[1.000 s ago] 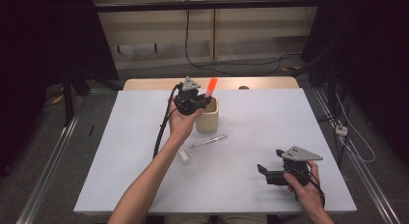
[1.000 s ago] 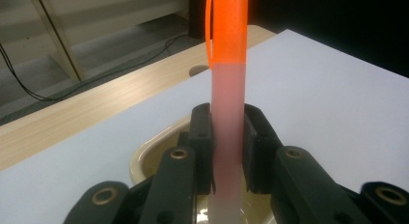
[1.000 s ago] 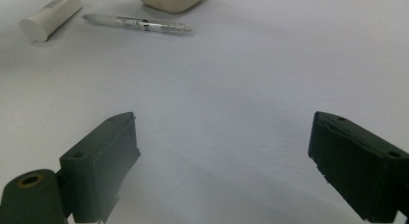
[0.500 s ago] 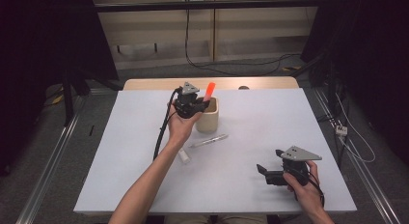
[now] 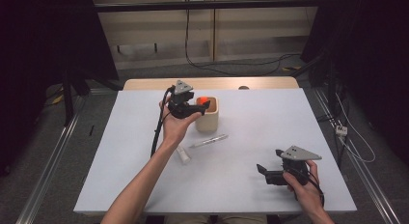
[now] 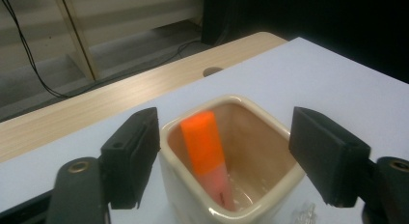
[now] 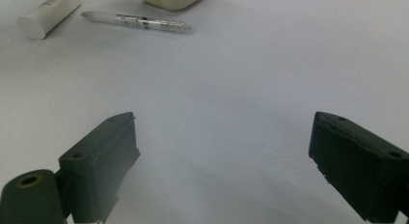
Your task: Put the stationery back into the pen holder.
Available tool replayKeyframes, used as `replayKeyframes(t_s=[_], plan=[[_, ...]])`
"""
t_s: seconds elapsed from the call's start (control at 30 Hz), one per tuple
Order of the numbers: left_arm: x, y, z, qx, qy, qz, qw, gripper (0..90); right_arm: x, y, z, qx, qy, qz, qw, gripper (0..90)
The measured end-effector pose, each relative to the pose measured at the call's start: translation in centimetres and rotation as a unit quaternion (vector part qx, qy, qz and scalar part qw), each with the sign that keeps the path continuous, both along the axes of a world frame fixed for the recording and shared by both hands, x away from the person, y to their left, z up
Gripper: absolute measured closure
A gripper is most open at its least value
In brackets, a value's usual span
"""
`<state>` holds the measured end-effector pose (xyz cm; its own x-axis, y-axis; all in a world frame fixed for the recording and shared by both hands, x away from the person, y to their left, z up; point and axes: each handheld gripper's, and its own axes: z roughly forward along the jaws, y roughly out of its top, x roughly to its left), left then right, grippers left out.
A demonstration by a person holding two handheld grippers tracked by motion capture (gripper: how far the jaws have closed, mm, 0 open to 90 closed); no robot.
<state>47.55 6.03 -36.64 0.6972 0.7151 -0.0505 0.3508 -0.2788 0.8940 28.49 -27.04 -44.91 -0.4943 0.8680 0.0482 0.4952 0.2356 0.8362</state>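
The orange marker [image 6: 205,156] stands tilted inside the cream cup [image 6: 270,204], its orange cap uppermost and leaning toward the cup's left wall as the left gripper view has it, the paler barrel running down to the bottom. The cup sits at the far middle of the white worktop [image 5: 270,118]. The left gripper [image 5: 195,108] hangs just above the cup's near-left rim; its jaws have just been opening and now stand wide, one on each side of the cup's mouth, touching neither cup nor marker. The left hand [image 5: 174,127] holds that gripper from beneath, palm up toward the camera in the high view, the forearm reaching in a long diagonal from the near edge, the black cable looping down on its left. Nearer than the cup, a clear pen [image 5: 209,141] lies flat on the worktop, and just left and nearer of it a short white tube [image 5: 184,155] lies flat too, apart from the pen. Well apart at the near right, the right hand [image 5: 304,183] rests low by the worktop's near edge, holding the right gripper [image 5: 263,171] level and pointing left, its jaws wide with only bare worktop between them.
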Motion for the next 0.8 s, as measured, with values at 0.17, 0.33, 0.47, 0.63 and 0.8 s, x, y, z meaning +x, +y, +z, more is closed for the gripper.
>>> replayKeyframes(t_s=[0.17,0.33,0.47,0.63,0.8], plan=[[-0.5,1.1,-0.4,-0.004,0.009,0.002,1.0,17.5,0.0,0.0,0.0,0.009,0.007,0.0,0.9999,8.8],[-1.0,2.0,-0.9,0.004,0.018,-0.008,0.9998,13.7,0.0,0.1,0.0,0.01,0.008,0.003,0.9999,8.5],[-1.3,2.9,-1.3,0.001,0.025,-0.004,0.9997,11.4,0.1,0.1,-0.1,0.009,0.009,0.003,0.9999,8.4],[-2.3,3.9,-1.8,0.018,0.03,-0.016,0.9992,8.1,0.1,0.1,-0.2,0.007,0.011,0.002,0.9999,8.7],[-3.4,5.0,-2.3,0.022,0.032,-0.021,0.999,6.9,0.1,0.2,-0.2,0.006,0.012,0.004,0.9999,8.7]])
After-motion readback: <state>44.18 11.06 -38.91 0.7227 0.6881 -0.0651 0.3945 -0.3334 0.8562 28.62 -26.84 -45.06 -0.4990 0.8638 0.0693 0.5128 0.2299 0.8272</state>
